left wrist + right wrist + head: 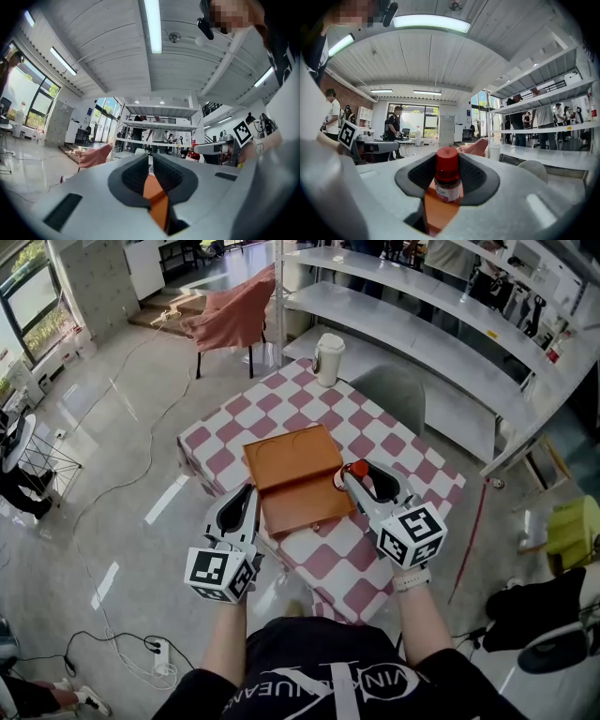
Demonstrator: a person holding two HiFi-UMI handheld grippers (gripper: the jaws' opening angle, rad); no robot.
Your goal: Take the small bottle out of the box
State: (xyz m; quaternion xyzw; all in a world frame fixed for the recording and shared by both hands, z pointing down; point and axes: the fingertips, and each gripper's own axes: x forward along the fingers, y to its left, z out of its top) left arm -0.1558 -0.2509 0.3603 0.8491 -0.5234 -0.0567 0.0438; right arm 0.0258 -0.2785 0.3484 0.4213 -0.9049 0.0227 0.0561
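An orange-brown box [291, 460] lies on the pink-and-white checked table [412, 465]. My right gripper [354, 474] hangs over the box's right edge, shut on the small bottle [359, 469]. In the right gripper view the red-capped, white-labelled bottle [447, 180] stands upright between the pads of my right gripper [447, 159], with the orange box [438, 213] below. My left gripper [249, 491] has its tips at the box's left edge. In the left gripper view its jaws [151, 161] are drawn almost together, and the orange box [157, 201] fills the slit.
A white lidded cup [329, 359] stands at the table's far corner, with a grey chair [394, 395] behind it. Metal shelving [441, 324] runs along the right. A draped chair [234, 315] sits far left. Cables and a power strip [155, 648] lie on the floor.
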